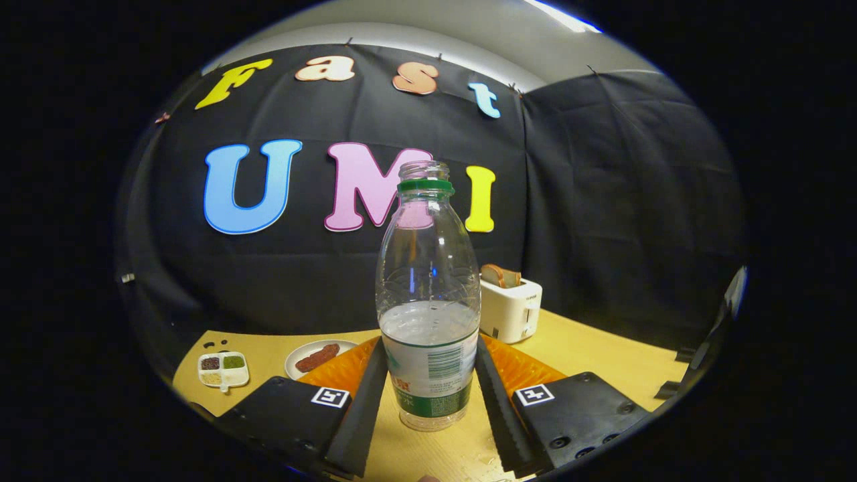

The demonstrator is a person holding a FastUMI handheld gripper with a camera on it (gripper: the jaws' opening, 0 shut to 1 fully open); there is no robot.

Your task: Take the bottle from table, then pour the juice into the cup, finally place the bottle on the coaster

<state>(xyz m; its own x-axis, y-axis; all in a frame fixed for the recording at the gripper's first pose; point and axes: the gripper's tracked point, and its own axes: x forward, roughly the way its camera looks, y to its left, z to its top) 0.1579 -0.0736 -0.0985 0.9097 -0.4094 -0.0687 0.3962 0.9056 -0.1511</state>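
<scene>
Ridged tool (428,395) fingers clamped against clear, capless plastic bottle (428,294) upright on smooth wooden table (602,355).

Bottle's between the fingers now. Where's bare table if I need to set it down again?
Bare wood lies right of the toaster, toward the booth wall, and beneath the bottle between the gripper fingers. Left is crowded: plate and condiment tray.

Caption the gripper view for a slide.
Open bottle stands on the table between the tool's fingers, toaster beyond.
</scene>
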